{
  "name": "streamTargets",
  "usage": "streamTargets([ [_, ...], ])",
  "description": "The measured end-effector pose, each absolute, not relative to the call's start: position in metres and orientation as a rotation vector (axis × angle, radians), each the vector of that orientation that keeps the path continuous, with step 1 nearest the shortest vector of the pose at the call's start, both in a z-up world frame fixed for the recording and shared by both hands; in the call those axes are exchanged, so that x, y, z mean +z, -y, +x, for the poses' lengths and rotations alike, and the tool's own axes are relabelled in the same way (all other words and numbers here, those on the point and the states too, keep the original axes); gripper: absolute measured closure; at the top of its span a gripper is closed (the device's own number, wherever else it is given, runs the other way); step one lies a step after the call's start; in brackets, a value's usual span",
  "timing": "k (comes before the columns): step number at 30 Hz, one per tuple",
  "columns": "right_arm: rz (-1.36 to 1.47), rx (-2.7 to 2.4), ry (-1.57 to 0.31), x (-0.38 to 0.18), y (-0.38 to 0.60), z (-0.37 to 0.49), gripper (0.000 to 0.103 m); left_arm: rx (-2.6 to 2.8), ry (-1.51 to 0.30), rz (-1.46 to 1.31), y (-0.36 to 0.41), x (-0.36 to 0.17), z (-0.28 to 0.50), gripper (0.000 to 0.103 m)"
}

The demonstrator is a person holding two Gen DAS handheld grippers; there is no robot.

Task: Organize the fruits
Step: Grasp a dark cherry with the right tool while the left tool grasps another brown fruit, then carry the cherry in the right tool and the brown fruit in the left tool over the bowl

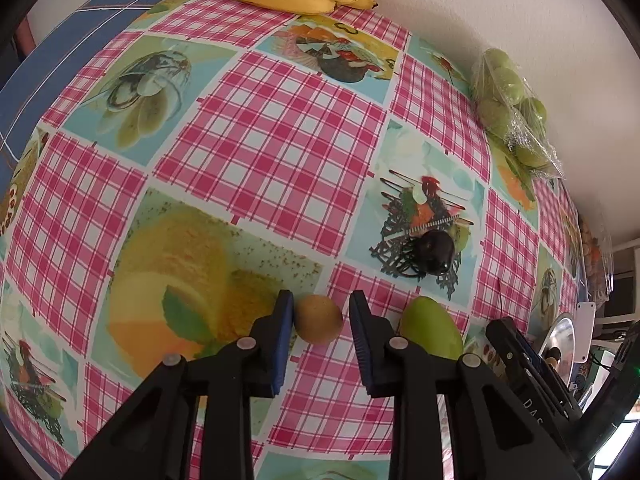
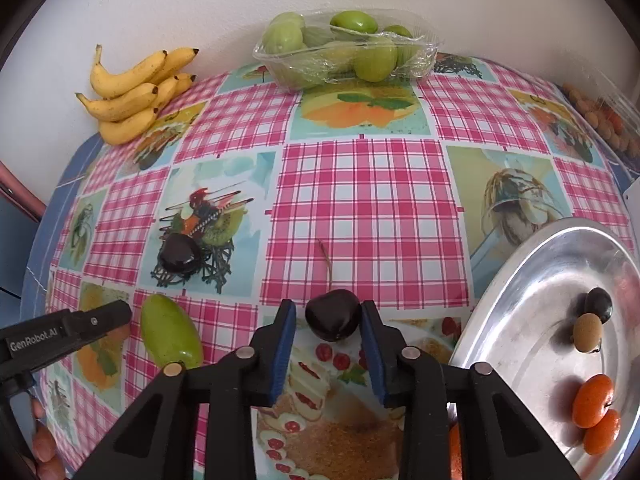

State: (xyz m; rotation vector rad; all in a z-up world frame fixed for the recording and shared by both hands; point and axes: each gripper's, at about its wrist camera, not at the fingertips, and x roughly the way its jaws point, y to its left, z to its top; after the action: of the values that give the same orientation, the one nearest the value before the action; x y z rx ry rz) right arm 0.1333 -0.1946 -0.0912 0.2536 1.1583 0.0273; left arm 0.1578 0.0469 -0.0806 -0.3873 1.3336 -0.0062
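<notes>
Here, two hand-held grippers work side by side over a tabletop (image 2: 372, 200) laid with a pink-checked, fruit-printed cloth, each nearly closed on a small fruit. The left gripper (image 1: 322, 320) has its jaws drawn in on a small brown kiwi-like fruit (image 1: 319, 319); one blue pad touches it, while a sliver of gap seems to remain at the other. The right gripper (image 2: 329, 320) pinches a dark cherry (image 2: 334, 314), its stem trailing away across the cloth. Both fruits rest near the front edge of the tabletop, with a loose green mango-shaped fruit (image 2: 170, 334) lying between the two tools.

Just right of the cherry, at the tabletop's right edge, a round metal tray (image 2: 516, 280) already holds a dark fruit, a brown one and two small oranges, which suggests it is the collecting place. Farther in, a second dark cherry (image 2: 180, 255) sits on a printed square. Along the back edge, by the wall, lie a bunch of bananas (image 2: 132, 96) at the left corner and a clear plastic punnet of green fruit (image 2: 344, 50).

A light, centred squeeze looks wise: both fruits are round and could roll or bruise. Lifting straight up before swinging toward the tray should keep the mango undisturbed.
</notes>
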Motion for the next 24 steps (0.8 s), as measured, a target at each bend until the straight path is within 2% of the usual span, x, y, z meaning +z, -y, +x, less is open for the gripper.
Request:
streamTargets([
  [6,0.250,0.019,-1.157,-0.092,0.195,0.134,0.073,-0.010,-1.332,-0.394,-0.045,-0.082,0.161,0.076],
  [24,0.339,0.025,-1.139,-0.091,0.205,0.129,0.075,-0.005,-1.304,-0.390,-0.045,-0.082,0.158,0.078],
])
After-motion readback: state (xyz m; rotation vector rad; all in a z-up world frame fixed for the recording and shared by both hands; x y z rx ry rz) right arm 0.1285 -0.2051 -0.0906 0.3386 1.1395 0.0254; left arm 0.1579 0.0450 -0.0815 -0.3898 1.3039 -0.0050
